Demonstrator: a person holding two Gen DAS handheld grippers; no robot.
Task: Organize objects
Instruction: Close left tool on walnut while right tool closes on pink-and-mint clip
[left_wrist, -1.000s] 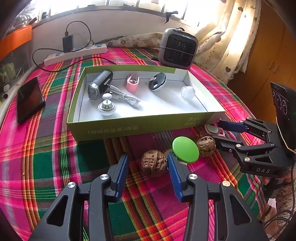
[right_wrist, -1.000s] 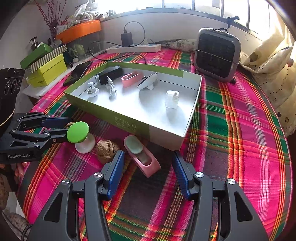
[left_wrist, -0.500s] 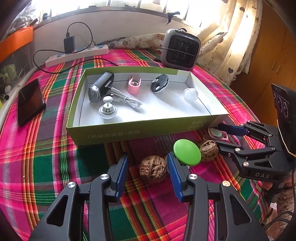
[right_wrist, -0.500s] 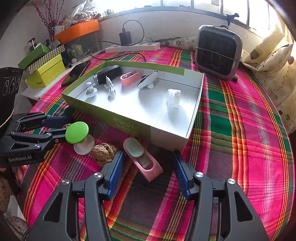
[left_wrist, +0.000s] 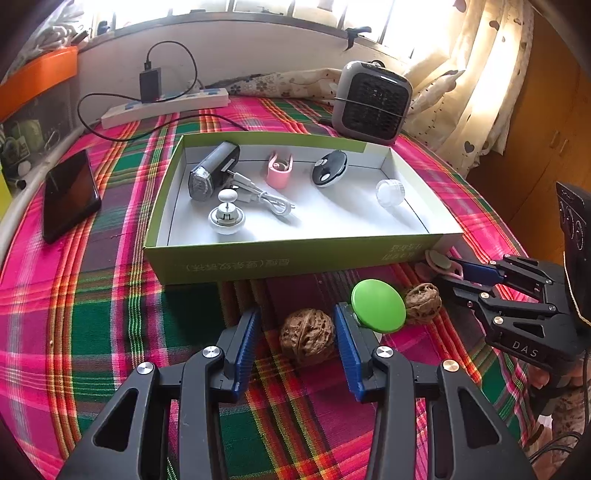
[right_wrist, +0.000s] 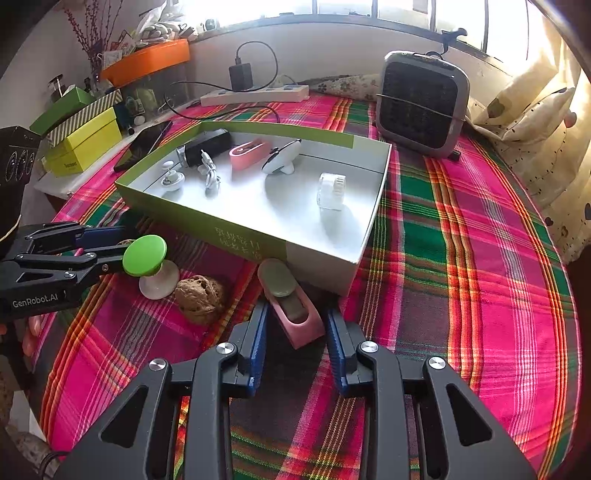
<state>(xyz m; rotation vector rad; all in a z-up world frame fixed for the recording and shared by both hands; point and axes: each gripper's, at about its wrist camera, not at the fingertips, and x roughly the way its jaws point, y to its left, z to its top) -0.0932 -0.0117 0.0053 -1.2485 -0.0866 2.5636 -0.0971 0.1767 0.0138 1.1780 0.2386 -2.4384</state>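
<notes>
My right gripper (right_wrist: 295, 325) has just been closing around the pink plastic clip with a grey-green pad (right_wrist: 290, 301), by the near corner of the green cardboard box (right_wrist: 236, 236). I should squeeze gently, then lift straight up. My left gripper (left_wrist: 295, 332) stands half open around a brown wrinkly walnut (left_wrist: 306, 341), not squeezing.

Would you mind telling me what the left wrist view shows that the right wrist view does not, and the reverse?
Only the left wrist view: the walnut between the left claw's open fingers, and the wooden cabinet.

Only the right wrist view: the yellow-green boxes beside the table, and the right claw, whose jaws have just been closing around the pink holder.

Both: the green tray, the heater, the green-topped knob.
</notes>
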